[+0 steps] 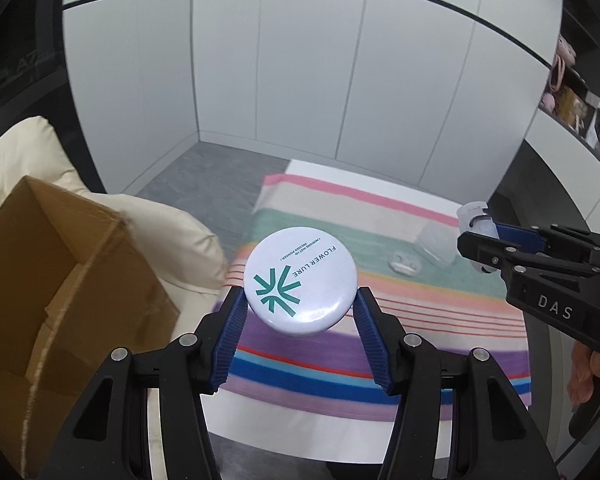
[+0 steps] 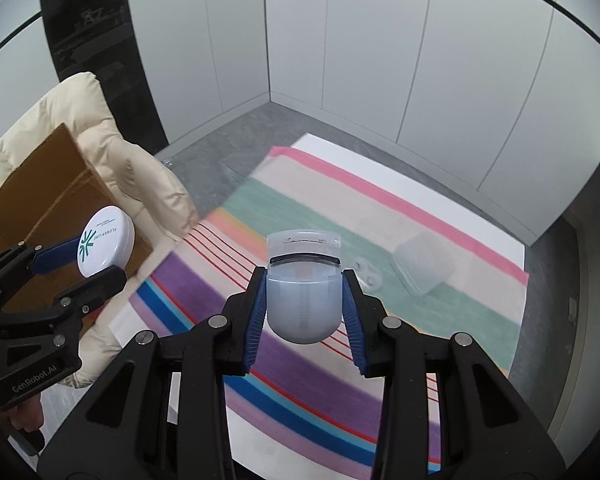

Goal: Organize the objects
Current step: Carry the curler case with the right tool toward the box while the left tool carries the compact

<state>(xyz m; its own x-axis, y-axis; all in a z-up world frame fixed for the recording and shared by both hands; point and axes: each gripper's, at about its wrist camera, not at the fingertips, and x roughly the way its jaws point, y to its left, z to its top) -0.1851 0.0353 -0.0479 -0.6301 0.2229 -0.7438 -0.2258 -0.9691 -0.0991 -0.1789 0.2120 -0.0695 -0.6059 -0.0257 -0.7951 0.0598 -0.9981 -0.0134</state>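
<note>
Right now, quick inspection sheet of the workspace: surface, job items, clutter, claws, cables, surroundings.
Surface: striped cloth spread over a white table.
Job's things: round white compact in the left claw; frosted plastic eyelash curler in the right claw; both lifted off the cloth.
Clutter: clear square case and a small clear piece lying on the cloth.
Claws: left claw shut on the compact; right claw shut on the eyelash curler.
Cables: nothing seen.
Surroundings: open cardboard box on a cream cushion at left; white wall panels; grey floor.
</note>
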